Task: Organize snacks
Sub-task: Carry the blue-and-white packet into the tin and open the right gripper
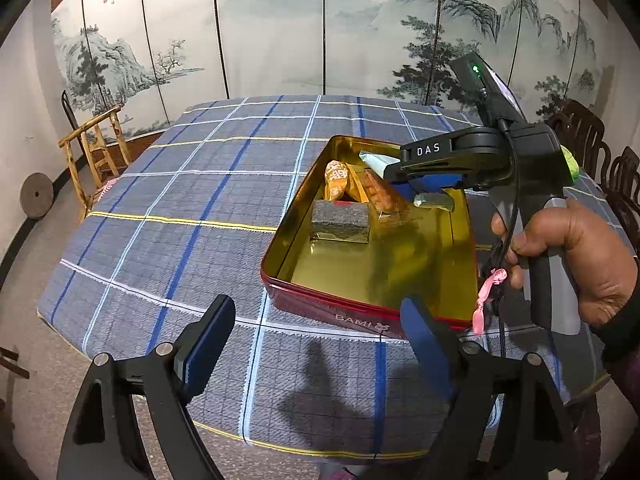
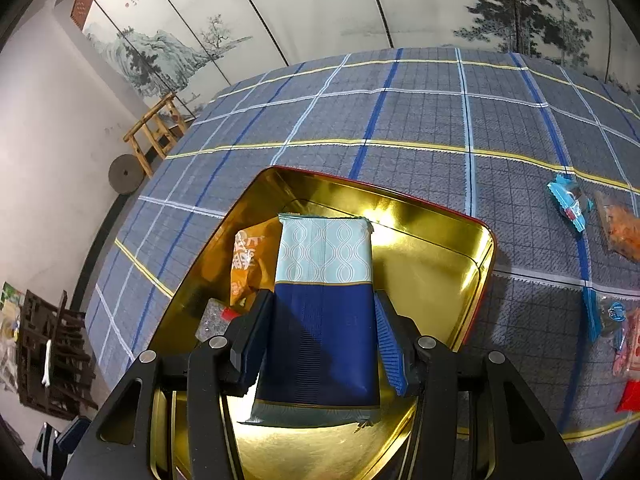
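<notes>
A red tin (image 1: 320, 300) with a gold inside sits on the plaid table; it also shows in the right wrist view (image 2: 472, 276). In it lie an orange snack pack (image 1: 337, 180), a grey block (image 1: 340, 221) and a brown bar (image 1: 378, 192). My right gripper (image 2: 320, 340) is shut on a blue and pale-green packet (image 2: 324, 280) and holds it over the tin; from the left wrist view that gripper (image 1: 420, 178) hovers over the tin's far right part. My left gripper (image 1: 316, 344) is open and empty, in front of the tin's near wall.
Several loose wrapped snacks lie on the cloth at the right: a blue one (image 2: 570, 204), an orange one (image 2: 622, 232) and more near the edge (image 2: 616, 320). A wooden chair (image 1: 96, 148) stands at the table's far left. A painted screen stands behind.
</notes>
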Demonstrator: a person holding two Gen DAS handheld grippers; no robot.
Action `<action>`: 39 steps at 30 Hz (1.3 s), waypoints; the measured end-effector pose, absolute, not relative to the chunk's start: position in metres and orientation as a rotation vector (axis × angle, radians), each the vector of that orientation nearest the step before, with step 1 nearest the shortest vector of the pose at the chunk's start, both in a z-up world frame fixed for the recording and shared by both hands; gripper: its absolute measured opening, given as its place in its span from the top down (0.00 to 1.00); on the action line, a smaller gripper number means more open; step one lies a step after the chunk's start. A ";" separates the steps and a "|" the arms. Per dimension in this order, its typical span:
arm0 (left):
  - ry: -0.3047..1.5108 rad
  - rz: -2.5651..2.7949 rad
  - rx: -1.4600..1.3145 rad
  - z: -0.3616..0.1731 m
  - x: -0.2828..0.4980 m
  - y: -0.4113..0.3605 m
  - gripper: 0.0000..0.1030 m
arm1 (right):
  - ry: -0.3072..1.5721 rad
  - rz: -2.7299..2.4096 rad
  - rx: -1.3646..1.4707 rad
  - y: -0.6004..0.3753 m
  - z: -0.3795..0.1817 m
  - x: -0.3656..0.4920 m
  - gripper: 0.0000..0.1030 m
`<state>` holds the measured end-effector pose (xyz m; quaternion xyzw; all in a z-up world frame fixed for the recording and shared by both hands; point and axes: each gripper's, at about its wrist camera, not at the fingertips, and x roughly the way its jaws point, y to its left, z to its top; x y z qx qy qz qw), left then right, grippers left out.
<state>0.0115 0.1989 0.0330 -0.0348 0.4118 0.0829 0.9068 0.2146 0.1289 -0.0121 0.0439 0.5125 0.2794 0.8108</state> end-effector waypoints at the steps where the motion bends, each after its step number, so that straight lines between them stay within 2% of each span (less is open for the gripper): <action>1: 0.851 0.171 -0.069 0.033 0.012 0.198 0.20 | 1.094 0.596 0.090 0.129 -0.012 0.214 0.51; 24: 0.865 0.167 -0.024 0.032 0.010 0.185 0.18 | 1.004 0.633 0.107 0.109 0.011 0.185 0.50; 35: 0.857 0.154 0.023 0.037 0.007 0.165 0.17 | 0.953 0.587 0.124 0.039 0.014 0.147 0.49; 39: 0.855 0.144 0.043 0.039 0.005 0.155 0.17 | 0.931 0.533 0.138 0.000 0.014 0.136 0.44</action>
